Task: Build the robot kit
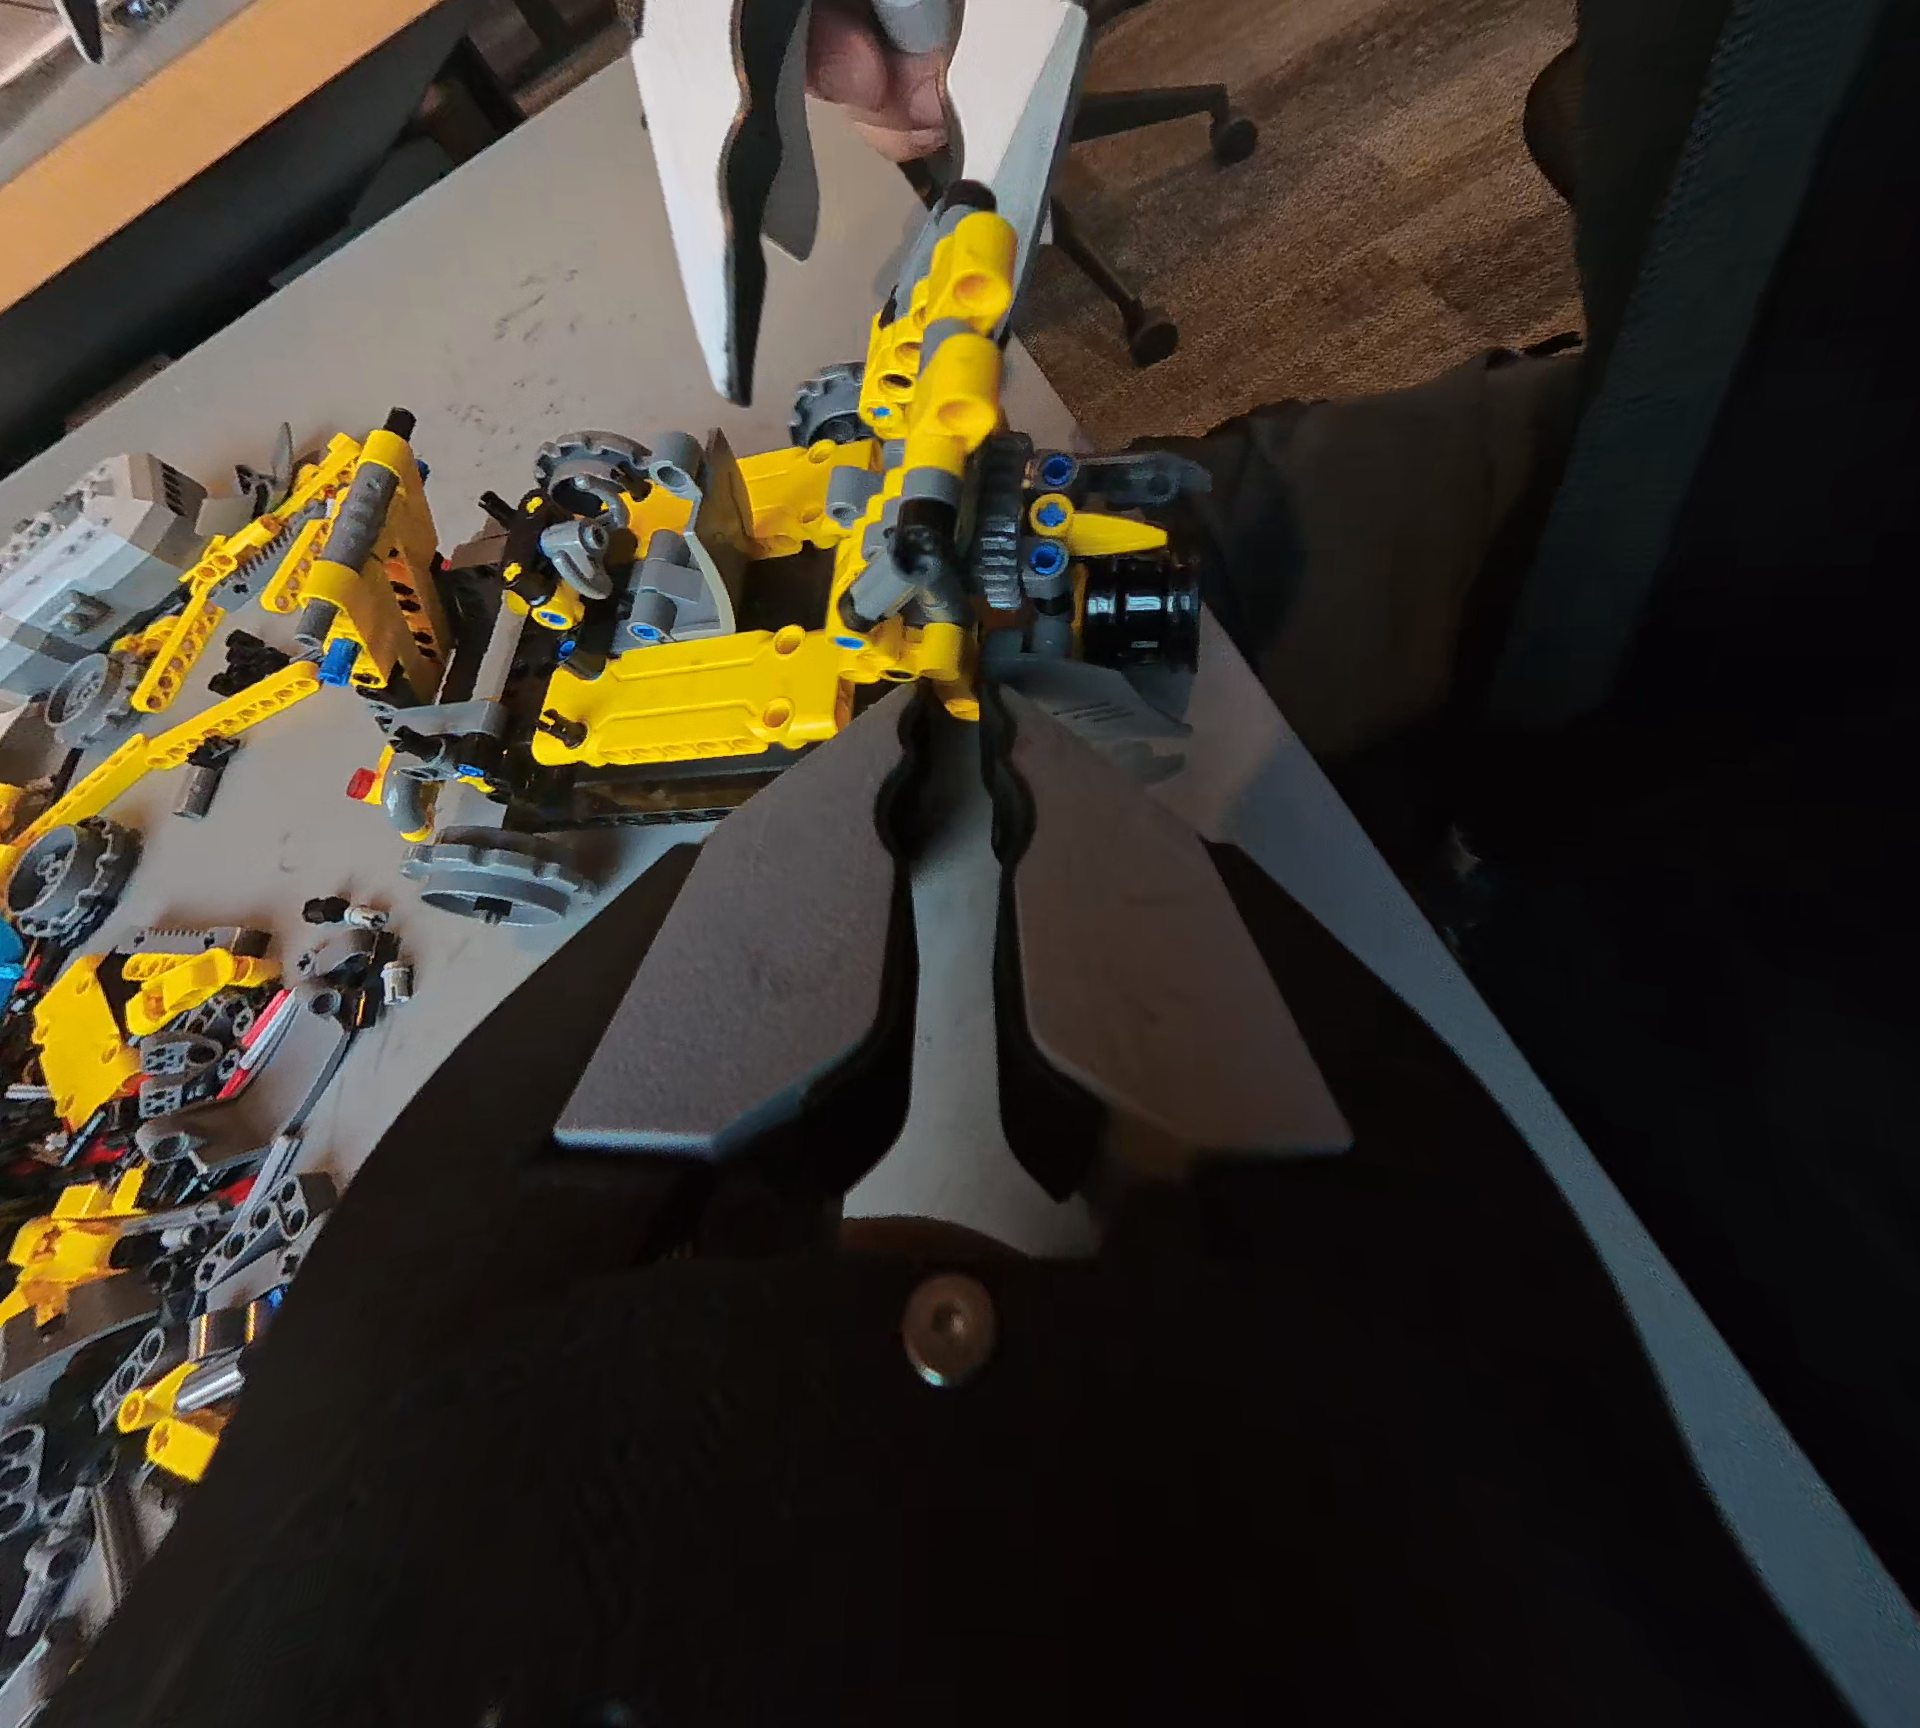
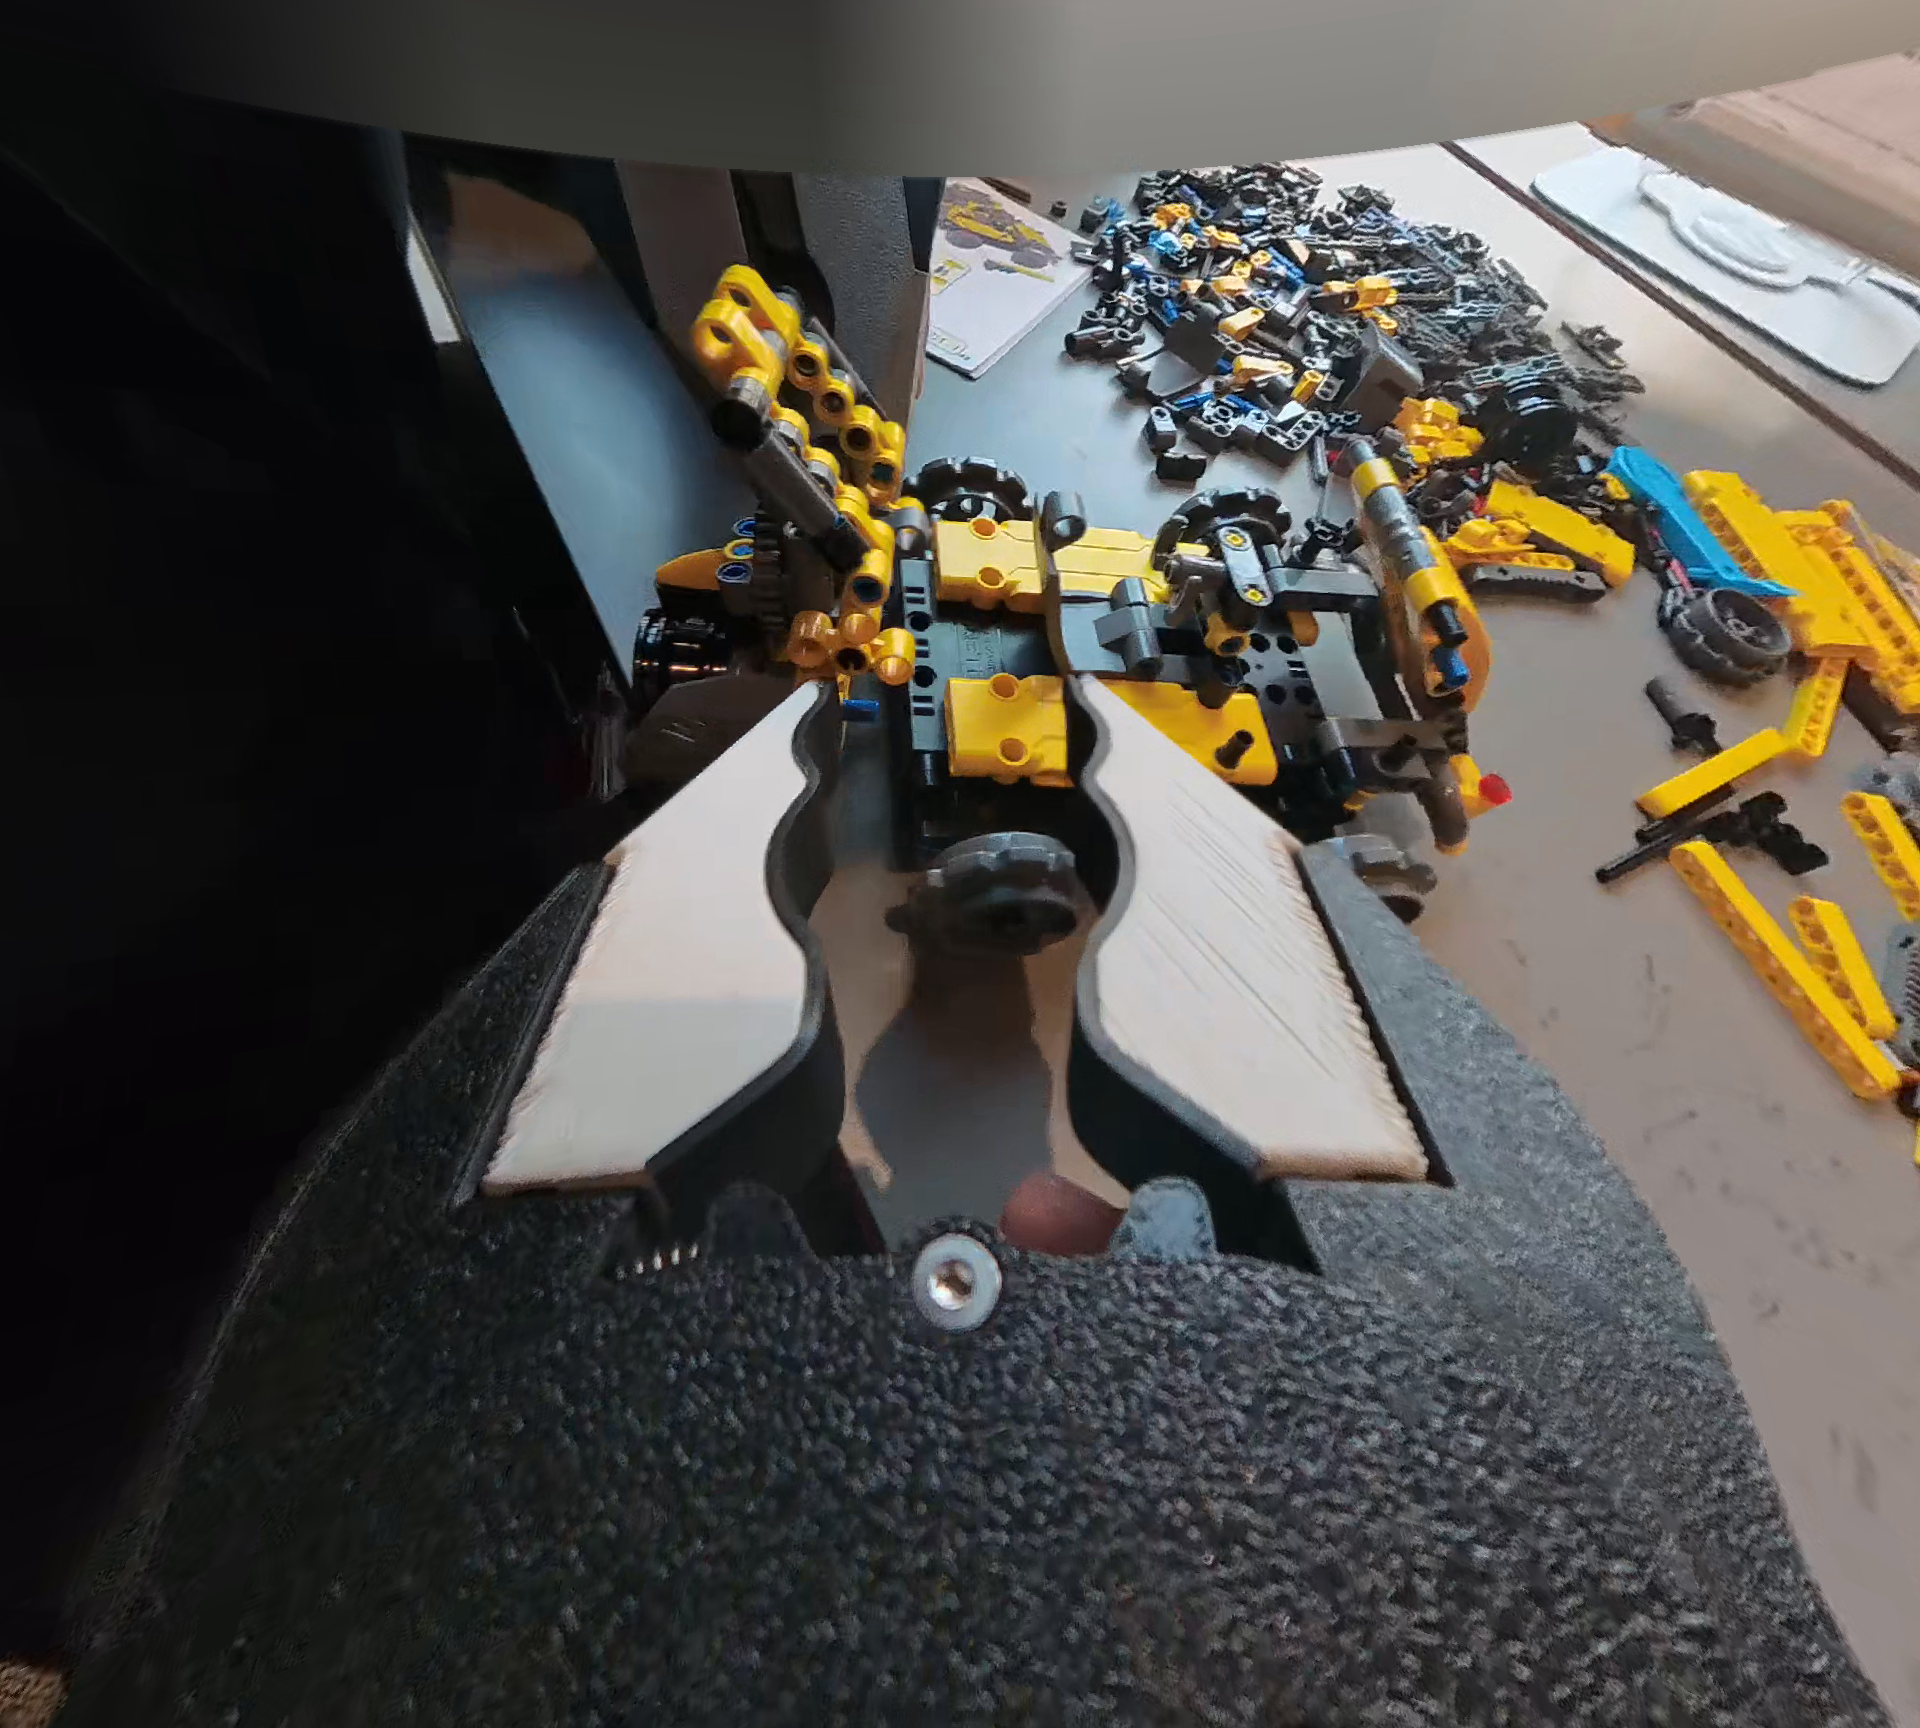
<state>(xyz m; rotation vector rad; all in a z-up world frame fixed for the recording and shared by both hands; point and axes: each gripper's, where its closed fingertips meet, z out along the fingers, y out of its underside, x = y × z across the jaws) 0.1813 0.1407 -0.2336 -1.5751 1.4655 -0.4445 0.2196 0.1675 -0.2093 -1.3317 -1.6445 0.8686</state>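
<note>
Left claw [image 1: 951,712] pinches the yellow model's [image 1: 686,702] rear corner, steadying it; right claw [image 2: 951,707] gapes wide over its chassis, mid-frame.

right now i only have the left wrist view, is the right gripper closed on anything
Observer: No. The right gripper is open over the yellow model, and a black gear shows between its fingers.
Operator: anything past the loose parts
Observer: A printed booklet lies flat beside the loose parts, at the far end.
Operator: and further right
Observer: A white moulded tray lies on the neighbouring tabletop.
</note>
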